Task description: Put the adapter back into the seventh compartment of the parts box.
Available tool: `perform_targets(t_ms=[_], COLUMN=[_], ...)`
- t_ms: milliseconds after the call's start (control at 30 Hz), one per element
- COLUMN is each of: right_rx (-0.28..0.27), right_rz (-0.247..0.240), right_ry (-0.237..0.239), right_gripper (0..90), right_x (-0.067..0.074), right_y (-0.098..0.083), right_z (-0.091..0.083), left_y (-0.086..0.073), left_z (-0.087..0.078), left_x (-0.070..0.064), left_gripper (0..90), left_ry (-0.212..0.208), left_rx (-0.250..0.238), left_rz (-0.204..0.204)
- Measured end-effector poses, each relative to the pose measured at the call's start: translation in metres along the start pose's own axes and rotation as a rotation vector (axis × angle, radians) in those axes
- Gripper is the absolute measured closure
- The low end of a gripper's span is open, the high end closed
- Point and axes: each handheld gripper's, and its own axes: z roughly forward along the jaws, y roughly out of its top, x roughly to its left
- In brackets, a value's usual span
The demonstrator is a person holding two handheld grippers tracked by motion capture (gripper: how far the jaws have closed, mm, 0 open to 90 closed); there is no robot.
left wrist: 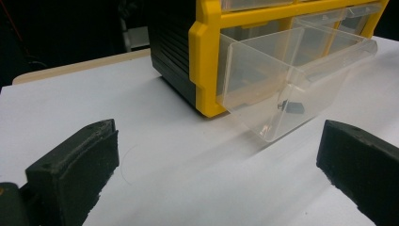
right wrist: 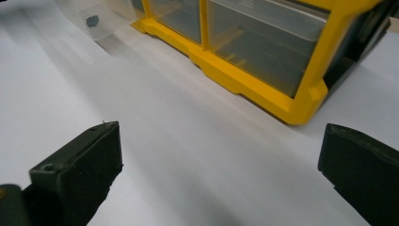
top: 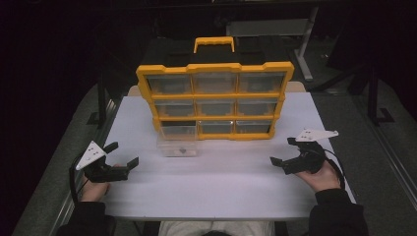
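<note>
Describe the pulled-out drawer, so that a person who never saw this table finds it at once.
A yellow organizer with nine clear drawers stands on the white table. In its bottom row, at the person's left, is the open drawer. It alone juts out, holding a small dark part.

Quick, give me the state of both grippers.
Left gripper: open, holding nothing.
Right gripper: open, holding nothing.
</note>
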Motion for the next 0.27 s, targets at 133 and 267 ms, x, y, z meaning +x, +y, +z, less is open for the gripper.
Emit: perform_targets(t_ms=[133,267], right_rx=[-0.002,-0.001], right_rz=[0.013,0.025], right_ry=[-0.014,-0.022], right_gripper=[0.0,0.0], right_x=[0.0001,-0.0012], right_y=[-0.0075,-0.01], right_z=[-0.0002,0.0019], left_y=[0.0002,0.0005], left_z=[-0.0001,0.0011], left_x=[-0.0001,-0.0006], left_gripper=[0.0,0.0], left_ry=[-0.002,-0.008], left_rx=[-0.002,0.0], left_rz=[0.001,0.005])
